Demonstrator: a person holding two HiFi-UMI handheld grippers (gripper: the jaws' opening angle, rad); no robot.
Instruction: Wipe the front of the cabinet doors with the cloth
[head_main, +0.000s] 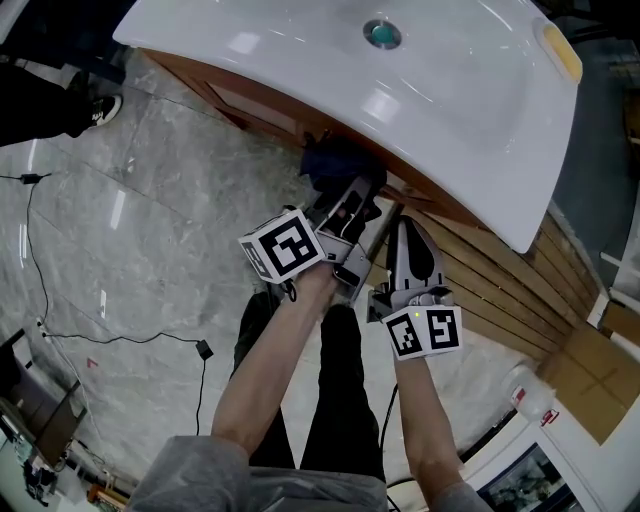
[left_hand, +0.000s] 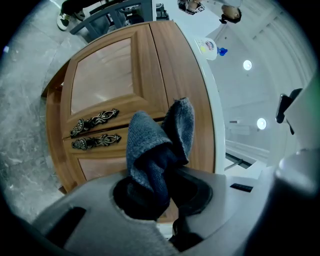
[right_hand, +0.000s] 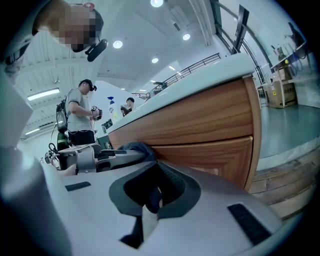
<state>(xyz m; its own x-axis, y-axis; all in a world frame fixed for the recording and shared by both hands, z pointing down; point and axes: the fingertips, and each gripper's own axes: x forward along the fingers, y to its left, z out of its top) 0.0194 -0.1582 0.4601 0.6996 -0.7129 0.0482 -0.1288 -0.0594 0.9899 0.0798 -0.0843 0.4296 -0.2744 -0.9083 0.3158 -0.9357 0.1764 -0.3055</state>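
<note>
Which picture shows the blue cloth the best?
The left gripper view: the cloth fills the middle, pinched in the left gripper before the cabinet doors. The head view shows a dark scrap under the sink; the right gripper view, just an edge.

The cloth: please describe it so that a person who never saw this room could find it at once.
Start at the white washbasin that sits on a wooden cabinet. In front of its panelled doors, the left gripper is closed on a bunched cloth. It is the only soft, blue-grey thing there, near two ornate metal handles.
</note>
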